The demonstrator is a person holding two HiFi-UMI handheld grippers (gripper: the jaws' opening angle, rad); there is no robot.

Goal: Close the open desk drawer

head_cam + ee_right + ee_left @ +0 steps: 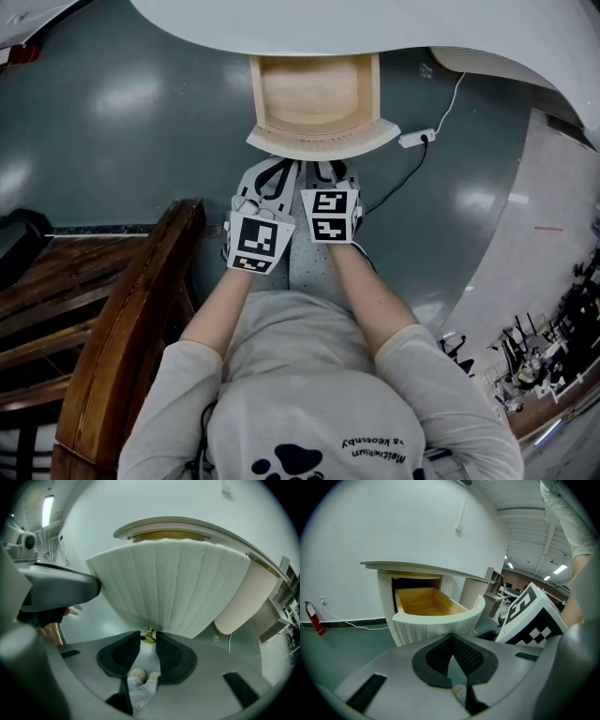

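Two hand-held grippers, one in each of my hands, sit side by side before one open drawer. The drawer has a pale wood inside and a curved, ribbed white front. It stands pulled out from under the front edge of the white desk, about the middle of that edge. My right gripper meets the drawer front low at its centre. Its two jaws are clenched on the one small brass knob there, which sits at their very tips. My left gripper is just beside the right one and, in its own view, appears short of the drawer front. Its two jaws are pressed together at the tips with nothing between them. Two marker cubes show from the head view: the left cube and the right cube, nearly touching. One white plug block with one white cable lies on the grey-green floor, to the right of the drawer. One dark wooden bench stands at my left. One red fire extinguisher rests at the foot of the wall, and one ribbed pedestal stands under the desk's right end.
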